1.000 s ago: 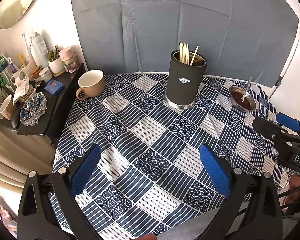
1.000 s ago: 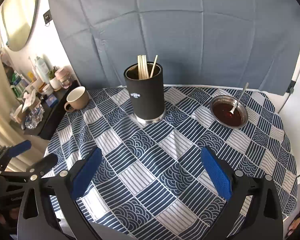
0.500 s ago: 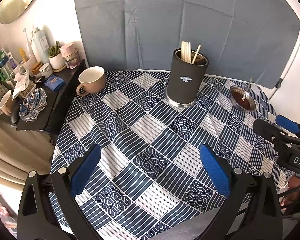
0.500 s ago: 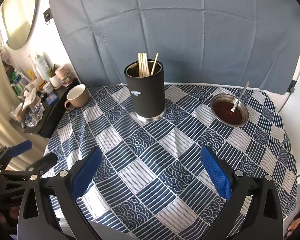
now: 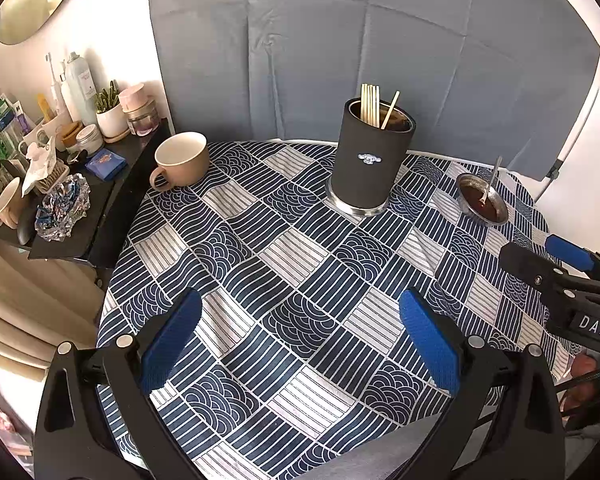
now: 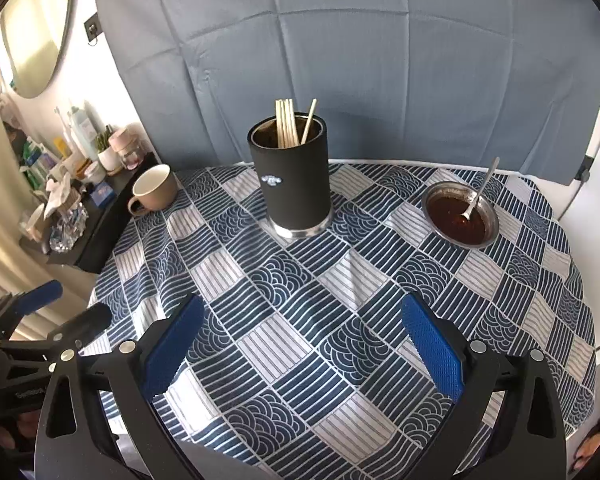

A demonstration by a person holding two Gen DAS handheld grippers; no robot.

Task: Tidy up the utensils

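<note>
1. Low in the frame, my left gripper (image 5: 300, 344) and right gripper (image 6: 302, 346) hung with fingers spread wide, holding nothing, above the patterned tablecloth (image 6: 284, 304).
2. Right of centre, the spoon (image 6: 478, 192) leaned in the sauce bowl (image 6: 460, 212). I judged it light, stiff and slick with sauce; the dry upper handle looked the best hold.
3. Upper centre, the black holder (image 6: 290, 180) carried chopsticks (image 6: 288, 122), well apart from the bowl.
4. Against the second-old pictures, both views sat slightly farther back and higher; nothing on the table had shifted.
</note>
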